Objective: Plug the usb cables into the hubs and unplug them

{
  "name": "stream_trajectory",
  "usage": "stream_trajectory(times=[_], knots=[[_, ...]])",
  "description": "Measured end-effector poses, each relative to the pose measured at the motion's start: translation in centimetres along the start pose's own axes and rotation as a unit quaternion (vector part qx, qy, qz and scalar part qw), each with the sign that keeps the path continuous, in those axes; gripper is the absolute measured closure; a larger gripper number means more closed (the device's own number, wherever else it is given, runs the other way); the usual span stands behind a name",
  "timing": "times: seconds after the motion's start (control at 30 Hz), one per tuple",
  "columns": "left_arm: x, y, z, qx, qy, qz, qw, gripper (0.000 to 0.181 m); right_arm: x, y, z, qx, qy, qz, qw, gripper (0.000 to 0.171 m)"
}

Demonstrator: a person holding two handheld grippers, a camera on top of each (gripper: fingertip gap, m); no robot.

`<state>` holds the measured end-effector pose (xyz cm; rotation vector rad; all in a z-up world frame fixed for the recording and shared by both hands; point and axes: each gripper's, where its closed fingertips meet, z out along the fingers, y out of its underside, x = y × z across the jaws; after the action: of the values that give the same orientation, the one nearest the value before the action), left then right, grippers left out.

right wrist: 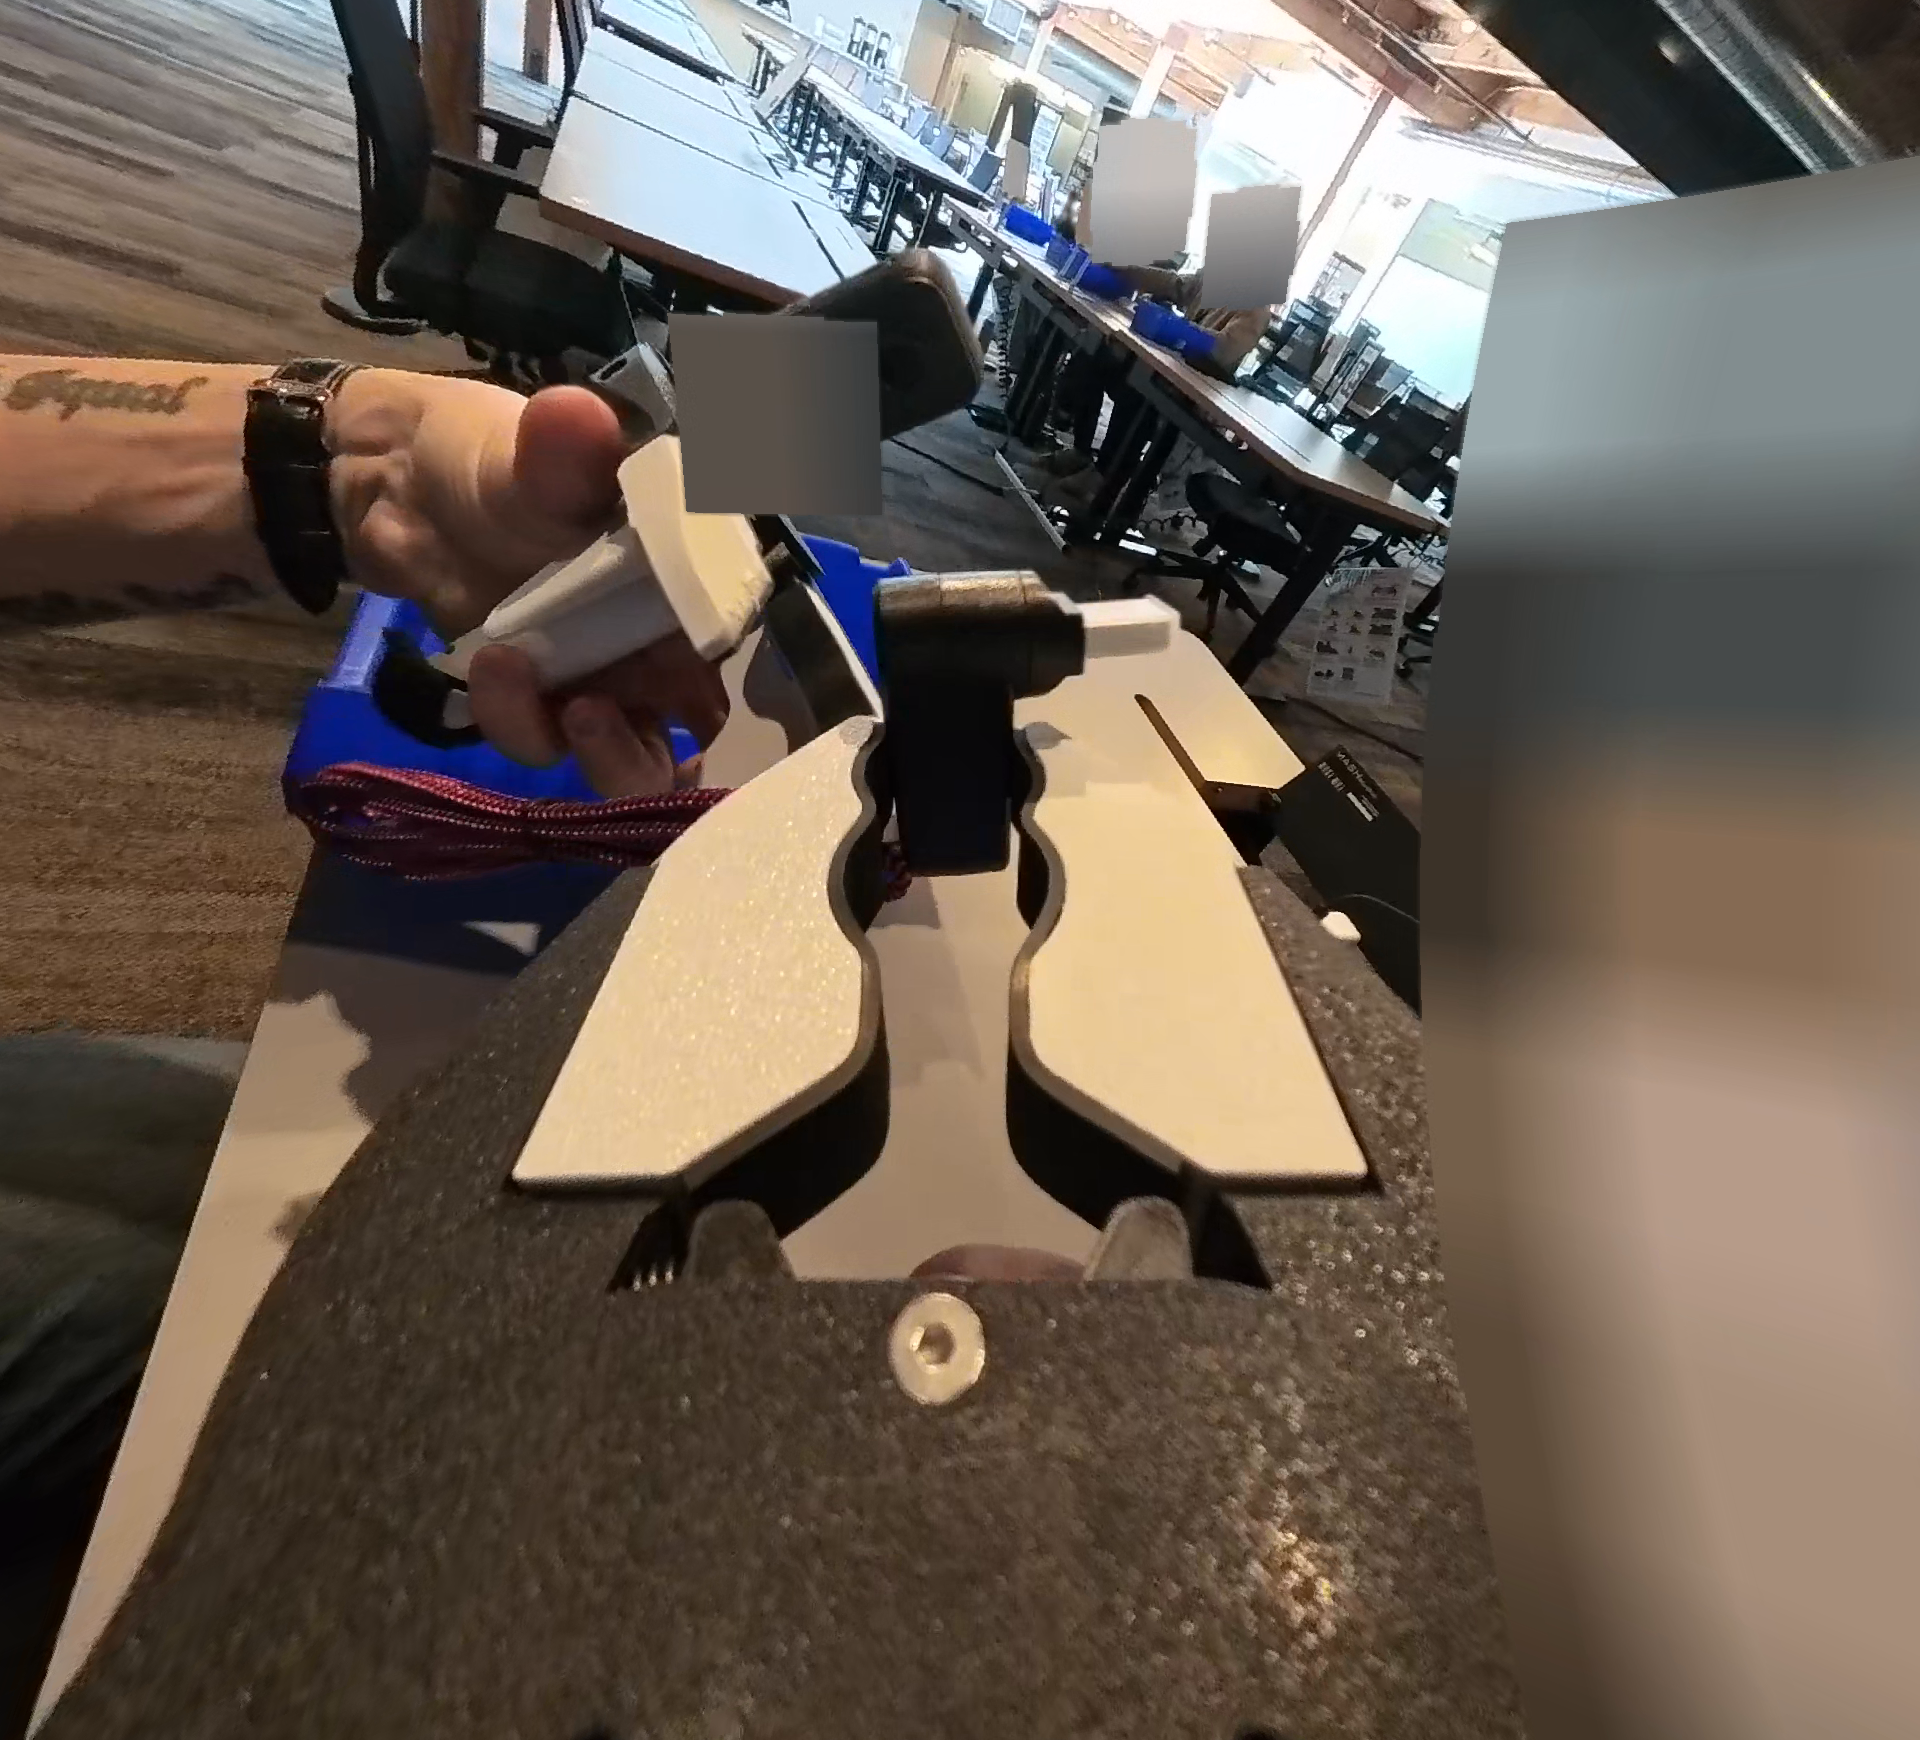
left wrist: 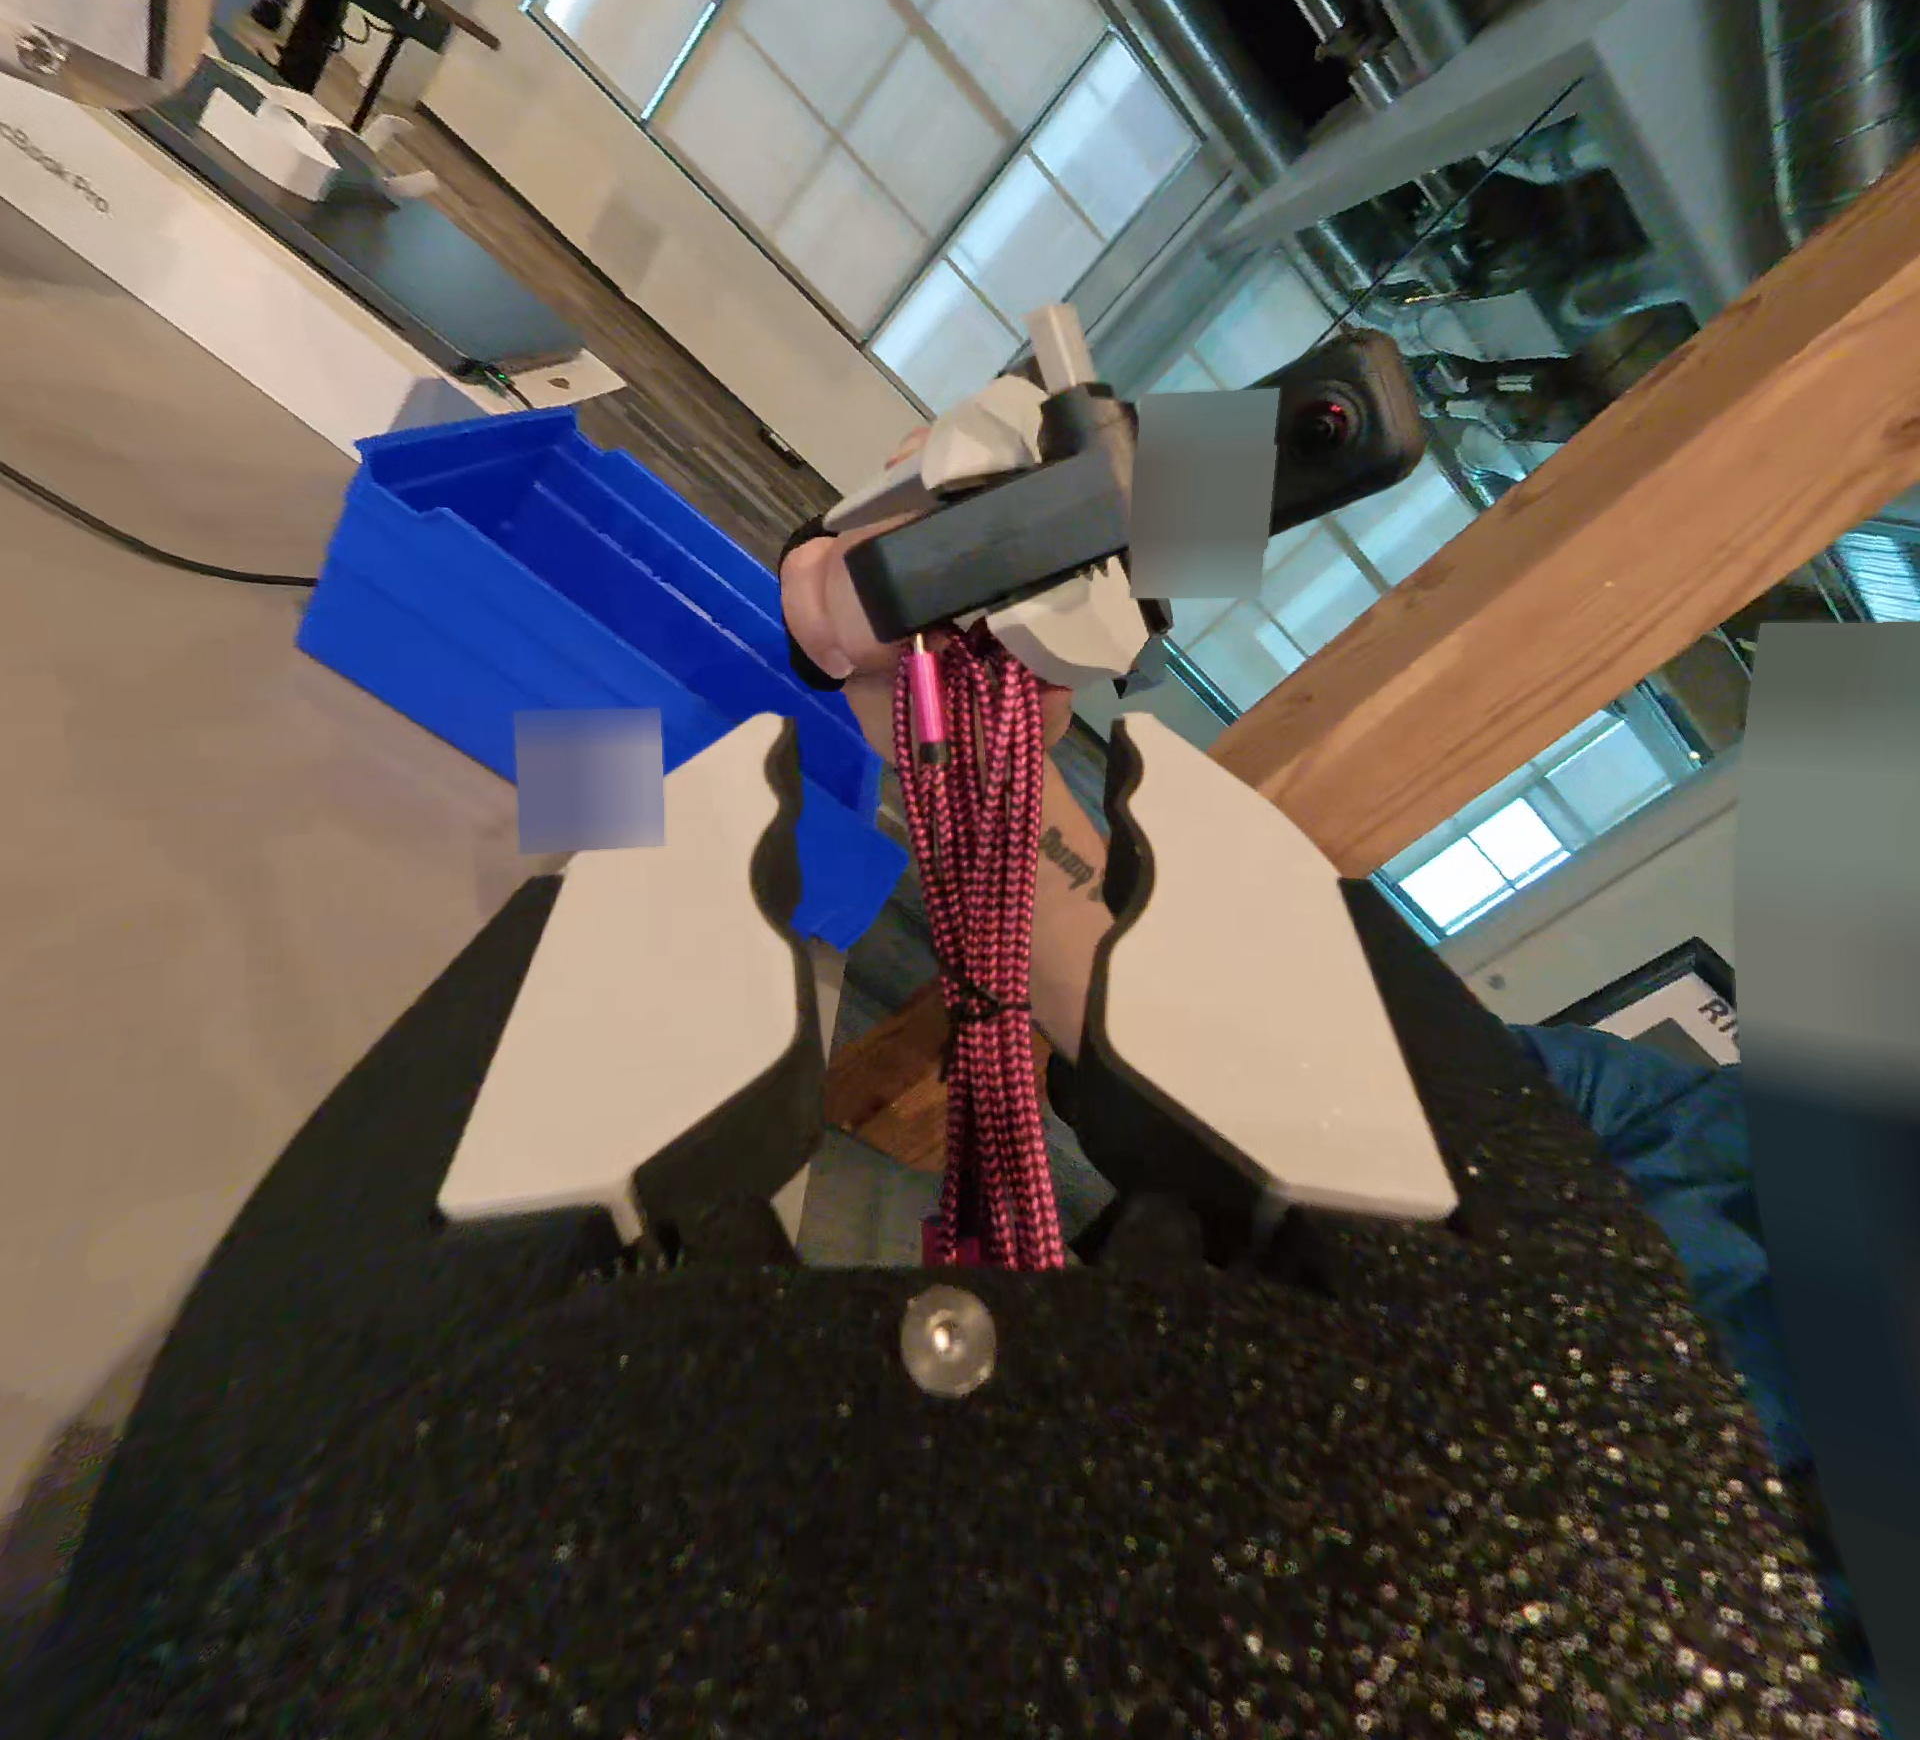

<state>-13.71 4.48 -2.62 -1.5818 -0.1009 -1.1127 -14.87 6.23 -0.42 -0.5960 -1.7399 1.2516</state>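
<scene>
My right gripper (right wrist: 951, 740) is shut on a black L-shaped hub (right wrist: 945, 703) with a white stub at its far end. The hub also shows in the left wrist view (left wrist: 987, 547), held between the right gripper's white fingers. A pink braided cable bundle (left wrist: 977, 911), tied with a black tie, hangs below the hub. Its pink plug (left wrist: 925, 703) points up at the hub's underside; I cannot tell if it is seated. My left gripper (left wrist: 951, 734) is open and empty, and the bundle hangs in its gap, touching neither finger. In the right wrist view the cable (right wrist: 468, 817) trails left under a hand.
A blue plastic bin (left wrist: 499, 568) stands on the pale table (left wrist: 156, 807) to the left; it also shows in the right wrist view (right wrist: 353, 662). A white laptop box (left wrist: 156, 256) lies behind it. A wooden beam (left wrist: 1558, 568) is at right. A black box (right wrist: 1351, 849) sits at the table's right edge. Less than 4 cm separates the two grippers' tips.
</scene>
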Motion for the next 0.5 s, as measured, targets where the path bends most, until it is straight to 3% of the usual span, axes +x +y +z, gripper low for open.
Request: stream_trajectory(times=[0.23,0.5], knots=[[-0.8,-0.3,0.9,0.001,-0.027,0.003,1.000,0.141,0.3,0.4,0.1,-0.005,0.003,0.008,1.000,0.151],[-0.8,0.4,2.0,-0.029,-0.030,0.007,0.999,0.137,0.2,0.9,0.4,-0.012,-0.003,0.015,1.000,0.151]])
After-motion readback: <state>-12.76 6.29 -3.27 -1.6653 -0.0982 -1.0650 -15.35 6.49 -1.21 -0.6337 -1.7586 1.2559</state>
